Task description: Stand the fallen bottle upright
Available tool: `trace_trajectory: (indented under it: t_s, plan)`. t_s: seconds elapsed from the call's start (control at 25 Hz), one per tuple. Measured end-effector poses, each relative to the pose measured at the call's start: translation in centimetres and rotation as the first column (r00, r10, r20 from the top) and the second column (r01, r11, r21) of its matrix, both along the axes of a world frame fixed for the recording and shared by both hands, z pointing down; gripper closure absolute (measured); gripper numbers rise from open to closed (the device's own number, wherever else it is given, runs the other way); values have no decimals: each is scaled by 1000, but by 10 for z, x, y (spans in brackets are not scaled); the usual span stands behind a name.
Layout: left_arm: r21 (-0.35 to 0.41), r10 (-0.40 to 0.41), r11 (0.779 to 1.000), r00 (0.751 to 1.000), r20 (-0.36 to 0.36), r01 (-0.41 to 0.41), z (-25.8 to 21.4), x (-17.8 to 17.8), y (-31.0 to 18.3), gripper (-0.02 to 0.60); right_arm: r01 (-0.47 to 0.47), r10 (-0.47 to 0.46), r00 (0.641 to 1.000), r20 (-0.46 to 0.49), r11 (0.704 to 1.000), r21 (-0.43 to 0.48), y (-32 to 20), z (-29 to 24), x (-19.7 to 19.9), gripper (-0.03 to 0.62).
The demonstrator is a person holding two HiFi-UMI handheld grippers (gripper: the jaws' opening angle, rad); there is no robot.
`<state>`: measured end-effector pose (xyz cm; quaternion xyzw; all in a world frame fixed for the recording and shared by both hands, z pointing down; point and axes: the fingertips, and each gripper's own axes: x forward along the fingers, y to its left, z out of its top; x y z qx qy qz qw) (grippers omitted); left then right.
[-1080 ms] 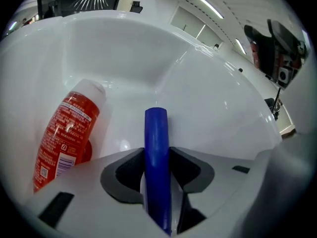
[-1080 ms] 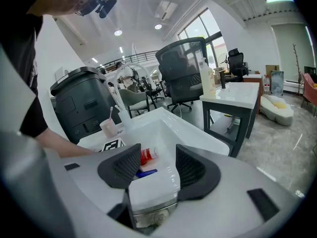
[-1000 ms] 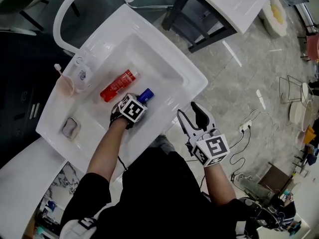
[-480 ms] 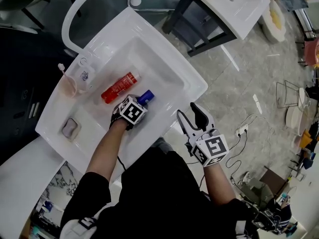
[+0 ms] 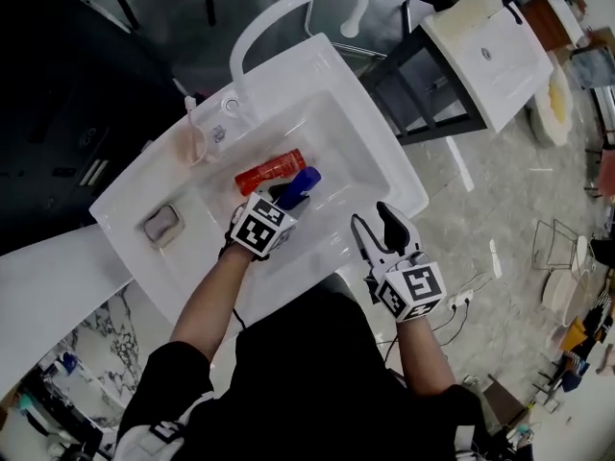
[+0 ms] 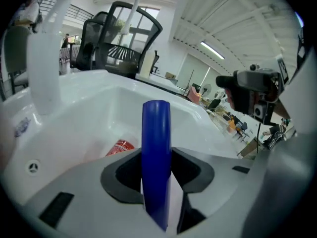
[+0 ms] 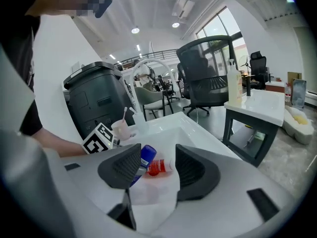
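Note:
A blue bottle [image 5: 301,185] is in my left gripper [image 5: 287,200], whose jaws are shut on its body. The bottle is lifted off the floor of the white sink [image 5: 395,164] and tilts up and to the right. In the left gripper view the blue bottle [image 6: 156,148] rises straight between the pads. A red bottle [image 5: 271,171] lies on its side in the basin just behind it, also seen as the red bottle [image 6: 119,147] low in the basin. My right gripper [image 5: 381,230] hangs open and empty outside the sink's front right edge, facing the blue bottle [image 7: 145,157] and red bottle [image 7: 159,167].
A white arched faucet [image 5: 288,12] stands at the sink's back. A pink cup [image 5: 197,143] and a grey soap dish [image 5: 160,224] sit on the left rim. A second white basin on a dark stand [image 5: 485,38] is to the upper right. The person's body is close to the sink's front.
My left gripper has risen with the blue bottle, which lay flat before and now tilts upward. The right gripper shifted slightly. The head view has swung, so the sink sits differently in frame.

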<state>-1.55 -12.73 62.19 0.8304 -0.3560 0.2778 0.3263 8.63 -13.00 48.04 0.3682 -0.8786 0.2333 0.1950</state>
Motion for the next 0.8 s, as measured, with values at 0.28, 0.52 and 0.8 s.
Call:
trace_trajectory:
  t_s: [0.28,0.52,0.8]
  plan:
    - [104,-176,978,984,-41,180,-54,-47,8,408,151,-152,985,80,988,27,-10,-14,-59,364]
    - [188,-378,902,921,-92,389,-96,-88,22,409,297,-301,946,122,954,50,-10,-26,-93,365]
    - [270,-576,772,813,-89,576,-131,-152,53,410,417,-421,899,121,907,53,-6,-20,-121,365]
